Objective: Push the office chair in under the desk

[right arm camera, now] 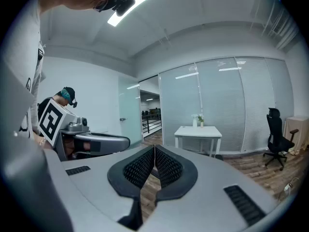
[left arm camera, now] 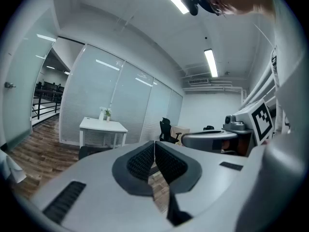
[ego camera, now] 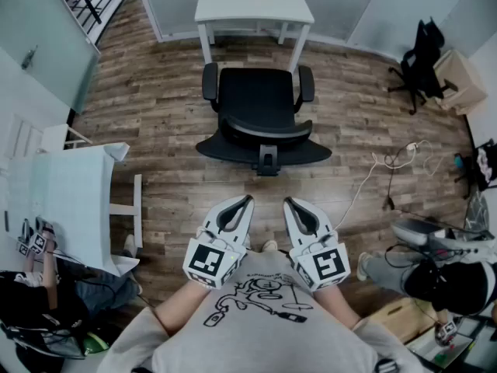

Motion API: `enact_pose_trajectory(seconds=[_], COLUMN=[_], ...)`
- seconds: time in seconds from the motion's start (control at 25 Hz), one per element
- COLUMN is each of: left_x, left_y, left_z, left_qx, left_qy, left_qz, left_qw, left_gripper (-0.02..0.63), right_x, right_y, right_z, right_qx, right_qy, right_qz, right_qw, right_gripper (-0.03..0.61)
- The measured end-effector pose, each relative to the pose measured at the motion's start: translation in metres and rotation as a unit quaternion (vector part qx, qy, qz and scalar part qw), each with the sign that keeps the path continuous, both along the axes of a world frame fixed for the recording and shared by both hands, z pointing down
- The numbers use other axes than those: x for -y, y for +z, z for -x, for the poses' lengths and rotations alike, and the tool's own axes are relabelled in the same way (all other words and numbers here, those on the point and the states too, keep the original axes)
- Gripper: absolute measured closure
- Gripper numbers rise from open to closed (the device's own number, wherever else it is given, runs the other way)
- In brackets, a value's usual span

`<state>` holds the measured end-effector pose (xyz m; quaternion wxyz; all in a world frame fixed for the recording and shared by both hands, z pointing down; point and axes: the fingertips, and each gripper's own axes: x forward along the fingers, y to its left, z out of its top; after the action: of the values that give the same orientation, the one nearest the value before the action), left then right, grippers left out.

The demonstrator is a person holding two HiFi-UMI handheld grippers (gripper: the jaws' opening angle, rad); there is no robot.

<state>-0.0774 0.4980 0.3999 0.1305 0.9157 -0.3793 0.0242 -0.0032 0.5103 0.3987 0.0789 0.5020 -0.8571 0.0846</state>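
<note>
A black office chair (ego camera: 260,113) stands on the wood floor with its backrest toward me and its seat facing a small white desk (ego camera: 253,5) by the far wall. The chair sits just in front of the desk, outside it. My left gripper (ego camera: 245,201) and right gripper (ego camera: 288,203) are held close to my chest, well short of the chair, both shut with nothing between the jaws. In the left gripper view the desk (left arm camera: 103,126) shows ahead at left over the shut gripper (left arm camera: 154,145). In the right gripper view the desk (right arm camera: 198,131) stands beyond the shut gripper (right arm camera: 154,149).
A second white table (ego camera: 66,200) stands at my left. Another black chair (ego camera: 419,61) and a cardboard box (ego camera: 458,80) sit at the far right. A white cable (ego camera: 388,165) trails over the floor at right. People sit low at both sides of me.
</note>
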Motion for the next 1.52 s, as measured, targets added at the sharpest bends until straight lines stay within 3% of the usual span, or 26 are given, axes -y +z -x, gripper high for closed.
enact_pose_trajectory(seconds=[0.4, 0.76, 1.08, 1.36, 1.52], left_x=[-0.002, -0.003, 0.020, 0.056, 0.077], left_y=[0.003, 0.017, 0.047, 0.115, 0.162], left_z=[0.008, 0.010, 0.008, 0.005, 0.005], left_qx=[0.000, 0.025, 0.097, 0.231, 0.329], left_qy=[0.012, 0.017, 0.026, 0.054, 0.084], left_qz=[-0.002, 0.007, -0.017, -0.037, -0.063], left_qw=[0.9999, 0.9995, 0.9948, 0.9708, 0.9383], left_gripper=[0.604, 0.603, 0.573, 0.509, 0.494], right_x=[0.004, -0.002, 0.019, 0.051, 0.068], right_y=[0.003, 0.017, 0.042, 0.082, 0.108], right_z=[0.005, 0.001, -0.014, -0.036, -0.046], right_qx=[0.009, -0.023, -0.108, -0.195, -0.249], right_qy=[0.011, 0.014, -0.014, -0.038, -0.060], right_qz=[0.005, 0.011, -0.006, 0.004, 0.018], right_qw=[1.000, 1.000, 0.994, 0.980, 0.966], right_gripper=[0.540, 0.538, 0.537, 0.537, 0.535])
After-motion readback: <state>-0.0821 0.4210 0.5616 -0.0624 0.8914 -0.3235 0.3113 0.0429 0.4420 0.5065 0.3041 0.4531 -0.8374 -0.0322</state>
